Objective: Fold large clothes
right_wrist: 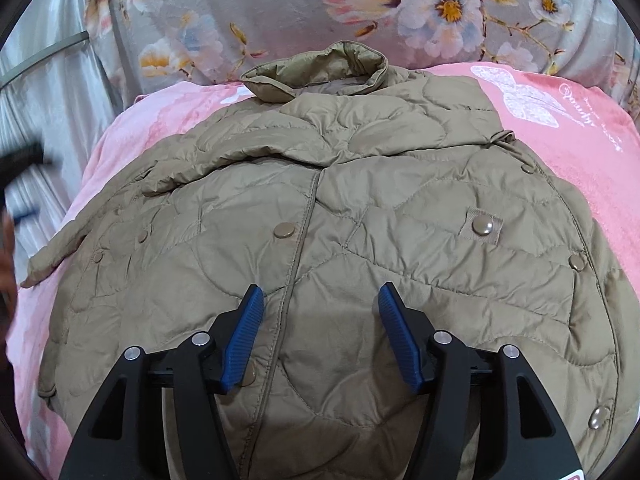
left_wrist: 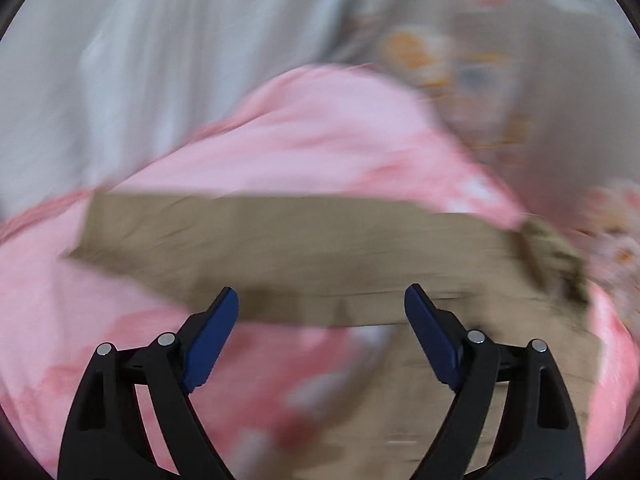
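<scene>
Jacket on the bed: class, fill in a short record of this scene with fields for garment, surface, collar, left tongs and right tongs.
garment: tan quilted jacket with snap buttons, spread out front up
surface: pink blanket, flowered sheet behind it
collar: collar at the far end, standing up
left tongs: left tongs open, empty, view blurred
right tongs: right tongs open, empty, over the jacket's front
</scene>
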Demonstrator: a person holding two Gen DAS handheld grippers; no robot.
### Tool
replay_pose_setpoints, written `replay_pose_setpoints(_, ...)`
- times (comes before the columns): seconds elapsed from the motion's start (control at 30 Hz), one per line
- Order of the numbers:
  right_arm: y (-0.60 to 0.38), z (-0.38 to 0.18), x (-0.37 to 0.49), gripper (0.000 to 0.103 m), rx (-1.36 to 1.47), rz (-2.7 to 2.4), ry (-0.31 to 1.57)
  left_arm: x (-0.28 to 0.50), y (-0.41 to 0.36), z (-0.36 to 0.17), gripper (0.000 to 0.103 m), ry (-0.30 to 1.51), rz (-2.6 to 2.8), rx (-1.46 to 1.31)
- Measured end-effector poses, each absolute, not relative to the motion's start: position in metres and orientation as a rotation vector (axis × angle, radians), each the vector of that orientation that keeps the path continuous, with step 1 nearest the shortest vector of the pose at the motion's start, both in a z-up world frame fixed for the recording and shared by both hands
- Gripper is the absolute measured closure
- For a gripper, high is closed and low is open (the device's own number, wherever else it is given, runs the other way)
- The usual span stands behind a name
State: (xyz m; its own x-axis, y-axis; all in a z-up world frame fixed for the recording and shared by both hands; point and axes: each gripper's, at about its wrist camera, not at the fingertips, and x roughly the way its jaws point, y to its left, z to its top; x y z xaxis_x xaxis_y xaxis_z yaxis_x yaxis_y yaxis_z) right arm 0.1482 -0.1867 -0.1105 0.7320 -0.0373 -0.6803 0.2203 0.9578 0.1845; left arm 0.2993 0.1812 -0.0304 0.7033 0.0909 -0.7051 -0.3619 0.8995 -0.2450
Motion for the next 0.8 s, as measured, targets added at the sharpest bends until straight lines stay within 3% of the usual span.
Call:
replay_pose_setpoints(0.17,-0.186,-0.112,0.149,0.042,0.254,-0.145,0.743,0.285,0.297,-0.08,0.021,0.795,0.474,-0.629)
replay_pose_setpoints(0.3,-0.184,-0.112,0.15,0.041,0.241,-0.153,0.749,0.283,0.336,-0.093,0.025,0.765,0.497,-0.758)
replay_pose_setpoints(0.33,-0.183,-0.112,0.15,0.041,0.238,-0.155,0.75,0.286,0.34,-0.094,0.034,0.763,0.487,-0.777)
replay_pose_setpoints(0.4,-0.183,-0.113,0.151,0.041,0.233,-0.159,0.753,0.295,0.345,-0.095,0.061,0.774,0.474,-0.777)
replay_pose_setpoints(0.43,-0.183,-0.113,0.151,0.041,0.232,-0.161,0.754,0.299,0.347,-0.095,0.08,0.785,0.48,-0.762)
replay_pose_setpoints(0.53,-0.182,-0.113,0.151,0.041,0.228,-0.165,0.755,0.307,0.339,-0.08,0.097,0.771,0.459,-0.731)
replay_pose_setpoints(0.8,-0.182,-0.113,0.151,0.041,0.232,-0.167,0.75,0.312,0.217,0.055,0.099,0.554,0.192,-0.486)
